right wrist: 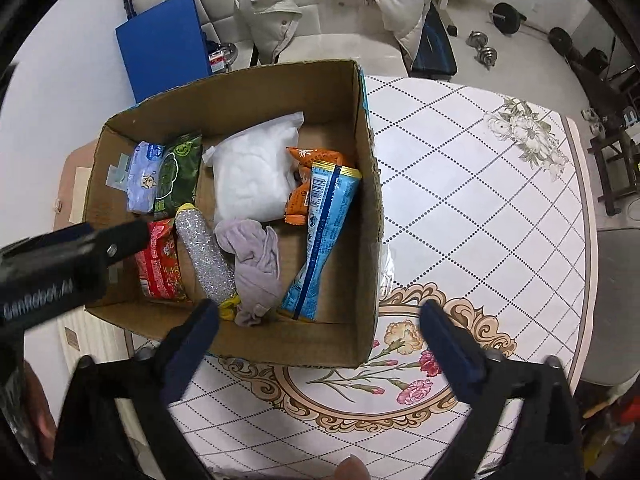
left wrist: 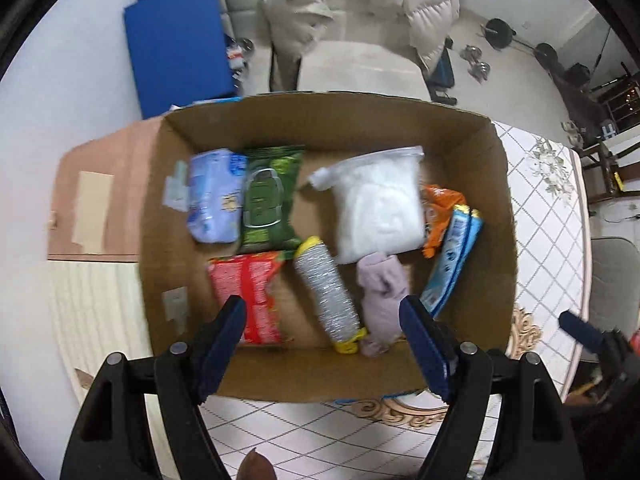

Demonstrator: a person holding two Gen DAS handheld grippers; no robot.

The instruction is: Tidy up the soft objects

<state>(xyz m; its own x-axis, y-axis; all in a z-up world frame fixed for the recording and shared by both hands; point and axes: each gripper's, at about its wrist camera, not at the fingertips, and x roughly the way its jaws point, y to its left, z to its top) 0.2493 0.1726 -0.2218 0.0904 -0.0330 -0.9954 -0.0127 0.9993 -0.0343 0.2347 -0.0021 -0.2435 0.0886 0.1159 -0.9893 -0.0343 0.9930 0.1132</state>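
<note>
An open cardboard box (left wrist: 500,208) (right wrist: 368,240) holds several soft things: a white bag (left wrist: 380,204) (right wrist: 252,176), a lilac cloth (left wrist: 382,296) (right wrist: 256,268), a silver scrubber roll (left wrist: 328,292) (right wrist: 206,256), a red packet (left wrist: 248,292) (right wrist: 160,264), a green packet (left wrist: 268,200) (right wrist: 176,172), a pale blue packet (left wrist: 214,196) (right wrist: 144,182), an orange packet (left wrist: 440,212) (right wrist: 310,176) and a blue packet (left wrist: 452,256) (right wrist: 320,236). My left gripper (left wrist: 322,312) is open and empty above the box's near wall. My right gripper (right wrist: 320,320) is open and empty over the box's near right corner.
The box stands on a round table with a diamond and flower patterned cloth (right wrist: 460,208). A pink box (left wrist: 96,192) lies left of the cardboard box. A chair with a cream puffer jacket (left wrist: 352,4) and a blue board (left wrist: 176,44) are behind. Weights lie on the floor.
</note>
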